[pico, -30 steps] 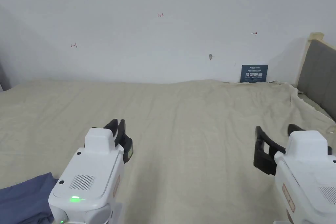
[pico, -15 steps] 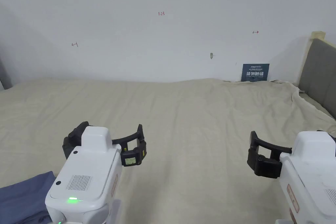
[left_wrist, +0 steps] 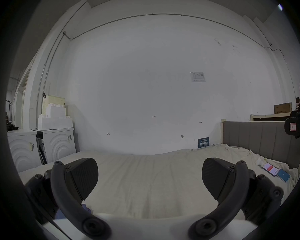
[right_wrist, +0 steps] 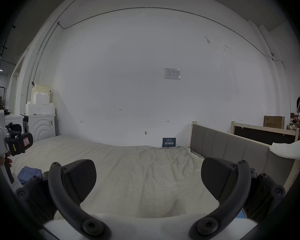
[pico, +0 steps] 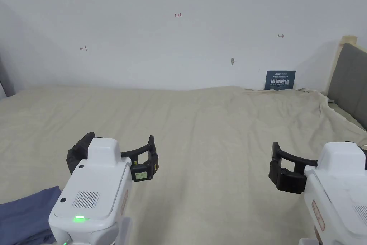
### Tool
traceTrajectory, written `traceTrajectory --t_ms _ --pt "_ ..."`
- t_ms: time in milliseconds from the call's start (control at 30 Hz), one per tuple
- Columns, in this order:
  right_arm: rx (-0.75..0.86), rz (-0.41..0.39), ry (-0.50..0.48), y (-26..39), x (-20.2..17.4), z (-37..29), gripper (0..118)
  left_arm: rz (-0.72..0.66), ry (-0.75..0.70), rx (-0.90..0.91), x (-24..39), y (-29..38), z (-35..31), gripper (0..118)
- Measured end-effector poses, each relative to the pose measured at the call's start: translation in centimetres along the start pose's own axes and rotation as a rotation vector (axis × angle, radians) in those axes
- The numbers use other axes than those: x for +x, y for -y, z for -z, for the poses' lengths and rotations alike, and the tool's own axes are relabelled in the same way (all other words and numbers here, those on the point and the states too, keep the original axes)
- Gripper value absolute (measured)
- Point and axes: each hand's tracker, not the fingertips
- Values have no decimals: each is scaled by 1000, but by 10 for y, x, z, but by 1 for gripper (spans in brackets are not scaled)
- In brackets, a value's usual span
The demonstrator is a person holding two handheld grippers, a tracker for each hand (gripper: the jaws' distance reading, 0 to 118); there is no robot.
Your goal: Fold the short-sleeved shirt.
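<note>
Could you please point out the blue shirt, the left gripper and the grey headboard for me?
blue shirt (pico: pixel 25 213): head view, on its flat upper cloth.
left gripper (pico: pixel 113 156): head view, midway between its open fingertips.
grey headboard (pico: pixel 349 80): head view, on its padded face.

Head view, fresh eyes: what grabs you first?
The two white handheld units low in the foreground, the left claw and the right claw, both open with nothing between the jaws, held over the beige sheet. Next, a patch of blue cloth, the shirt, at the bottom left corner beside the left claw. Last, the small dark sign against the white wall, by the grey headboard at right.
</note>
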Motion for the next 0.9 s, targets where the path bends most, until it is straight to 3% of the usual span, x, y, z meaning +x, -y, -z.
traceTrajectory --t_ms 900 --pt "2 -3 2 -3 -6 6 118 14 6 9 0 0 6 118"
